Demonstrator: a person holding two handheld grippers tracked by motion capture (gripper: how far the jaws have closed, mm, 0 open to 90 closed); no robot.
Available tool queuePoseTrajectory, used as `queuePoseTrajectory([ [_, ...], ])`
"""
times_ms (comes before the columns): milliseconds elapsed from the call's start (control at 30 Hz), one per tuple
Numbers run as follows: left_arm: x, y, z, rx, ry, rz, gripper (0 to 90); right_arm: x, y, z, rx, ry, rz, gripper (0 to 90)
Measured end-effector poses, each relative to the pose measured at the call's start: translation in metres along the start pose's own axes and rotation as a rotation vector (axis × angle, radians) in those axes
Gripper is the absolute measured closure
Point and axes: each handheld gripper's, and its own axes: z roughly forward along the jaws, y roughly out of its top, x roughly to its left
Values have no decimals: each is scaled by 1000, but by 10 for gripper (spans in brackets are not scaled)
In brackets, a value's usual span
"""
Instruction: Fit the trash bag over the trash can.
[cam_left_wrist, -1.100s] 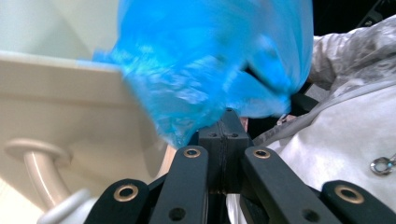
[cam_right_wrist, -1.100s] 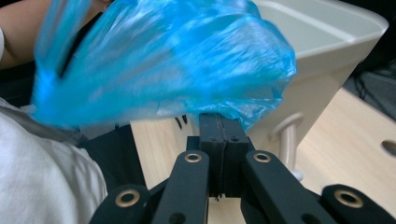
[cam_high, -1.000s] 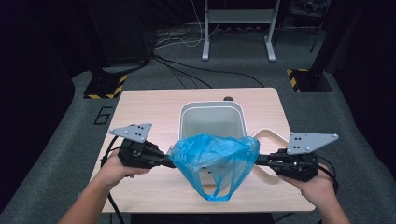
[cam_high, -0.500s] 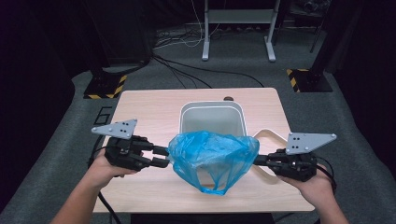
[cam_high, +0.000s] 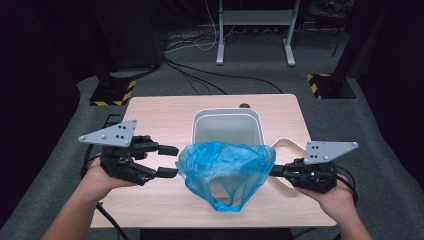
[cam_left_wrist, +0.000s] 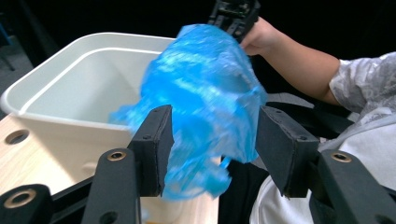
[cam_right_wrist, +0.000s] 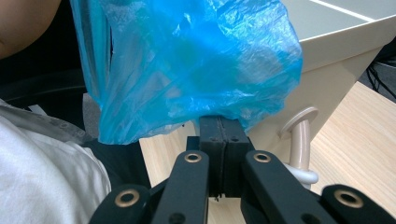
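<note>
High view: the blue plastic bag (cam_high: 226, 170) hangs in the air just in front of the white bin (cam_high: 227, 126), its lower end drooping toward the near edge of the bench (cam_high: 155, 112). Its right edge is pinched in the right hand-held gripper (cam_high: 274, 170), whose jaws press flat together on the film in the right gripper view. The left hand-held gripper (cam_high: 172, 161) has just been opening; in the left gripper view its jaws stand apart with the bag's bulge between them, and the pads do not press on it, so the bag hangs from the right side alone.

The step looks like a re-grip to spread the bag's mouth over the bin. To do it well, the left should pick a single layer at the rim rather than the bunched middle, close fully before pulling, and the right should hold steady so the film neither slips nor tears.
</note>
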Motion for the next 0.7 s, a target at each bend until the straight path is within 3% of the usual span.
queuePoseTrajectory([
  [167,-1,11,20,35,-32,28,432,0,0,0,0,0,1,898],
  [367,1,11,36,68,-15,41,424,-1,0,0,-3,-1,3,898],
  [433,4,9,43,93,-14,53,524,-2,0,1,-3,-2,4,898],
  [500,7,9,44,94,-32,58,691,-2,-1,1,-1,-2,6,898],
  [567,10,11,43,92,-29,59,799,-3,-1,1,-3,-1,7,898],
  [700,21,16,41,77,-23,43,877,-4,-2,1,-3,0,7,898],
])
